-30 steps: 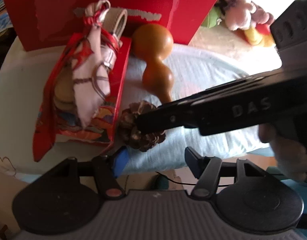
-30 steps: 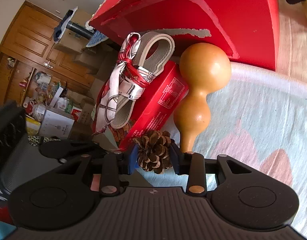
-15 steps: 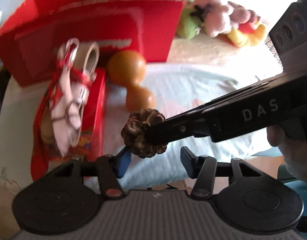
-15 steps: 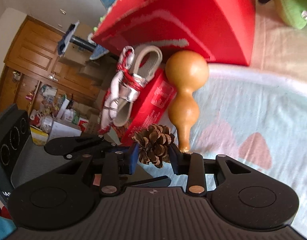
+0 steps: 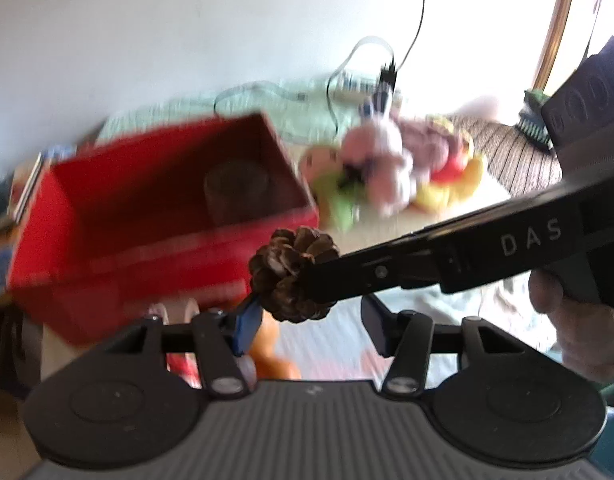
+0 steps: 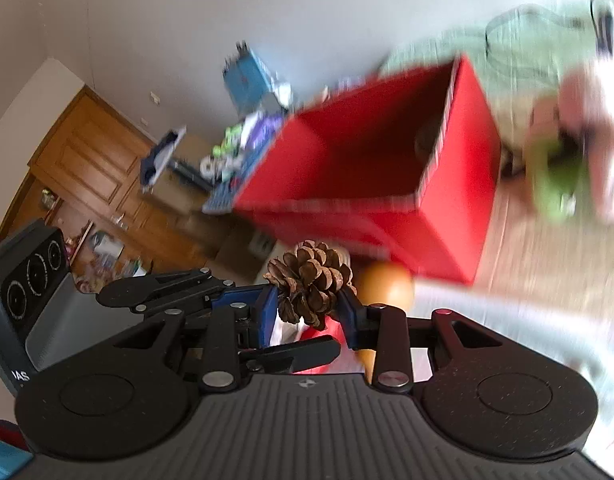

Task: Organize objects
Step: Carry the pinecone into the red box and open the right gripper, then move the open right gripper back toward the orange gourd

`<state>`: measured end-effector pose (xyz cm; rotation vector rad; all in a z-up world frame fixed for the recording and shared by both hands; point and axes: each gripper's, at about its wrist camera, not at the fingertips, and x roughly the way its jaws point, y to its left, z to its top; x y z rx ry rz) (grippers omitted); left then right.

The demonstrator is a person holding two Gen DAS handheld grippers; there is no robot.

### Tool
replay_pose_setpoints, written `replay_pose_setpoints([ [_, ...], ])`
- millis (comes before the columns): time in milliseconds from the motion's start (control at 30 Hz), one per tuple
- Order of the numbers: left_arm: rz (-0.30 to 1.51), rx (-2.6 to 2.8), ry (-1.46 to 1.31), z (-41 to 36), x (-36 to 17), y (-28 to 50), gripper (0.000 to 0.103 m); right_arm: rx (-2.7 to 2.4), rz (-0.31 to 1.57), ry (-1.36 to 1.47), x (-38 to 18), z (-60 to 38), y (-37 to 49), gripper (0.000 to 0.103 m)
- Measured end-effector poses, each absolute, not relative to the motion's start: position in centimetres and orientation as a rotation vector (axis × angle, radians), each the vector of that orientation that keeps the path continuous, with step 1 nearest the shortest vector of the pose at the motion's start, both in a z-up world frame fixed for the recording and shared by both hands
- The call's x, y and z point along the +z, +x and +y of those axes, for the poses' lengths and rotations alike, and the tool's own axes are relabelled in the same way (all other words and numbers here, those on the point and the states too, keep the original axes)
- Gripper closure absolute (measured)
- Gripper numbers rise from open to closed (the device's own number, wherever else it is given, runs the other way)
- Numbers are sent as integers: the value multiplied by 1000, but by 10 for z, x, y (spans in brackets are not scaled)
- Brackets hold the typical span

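Right wrist view: the right gripper [image 6: 309, 306] is clamped on a pine cone [image 6: 310, 285], which sits between its two blue-padded fingers [image 6: 267, 312], the scales bulging above and below the pads. The cone is held in the air, in front of and below the near wall of an open red box [image 6: 459, 216]. The box is blurred; its inside looks dark, and a dim round shape lies near its far corner, too unclear to name. Just right of the cone, lower and behind it, shows the orange bulb of a gourd [image 6: 385, 286]. To the cone's left, the left gripper [image 6: 211, 300] reaches in sideways, its tips just beside the right gripper's left finger.

Left wrist view: the same cone [image 5: 293, 274] hangs ahead of the left gripper [image 5: 311, 322], slightly left of centre and above its fingers. The left gripper's jaws stand wide apart and hold nothing; its blue left pad [image 5: 247, 322] is near the cone's underside, though contact cannot be judged. The right gripper [image 5: 307, 276] enters from the right as a long black bar marked DAS, ending on the cone, with a hand [image 5: 579, 332] wrapped on its grip. Behind the cone stands the red box [image 5: 155, 256], open upward. Soft toys [image 5: 391, 172] lie blurred to its right.
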<state>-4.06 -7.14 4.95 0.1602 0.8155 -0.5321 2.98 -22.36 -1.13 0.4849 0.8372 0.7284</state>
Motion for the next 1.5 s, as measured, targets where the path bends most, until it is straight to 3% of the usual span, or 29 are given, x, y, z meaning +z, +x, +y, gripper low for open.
replay_pose_setpoints([
  [267, 745, -600, 178, -68, 59, 23, 48, 582, 764, 485, 0, -206, 69, 67],
  [533, 848, -712, 141, -62, 27, 80, 48, 398, 810, 489, -22, -193, 93, 67],
  [1500, 950, -822, 96, -40, -2, 113, 47, 154, 767, 503, -25, -183, 78, 67],
])
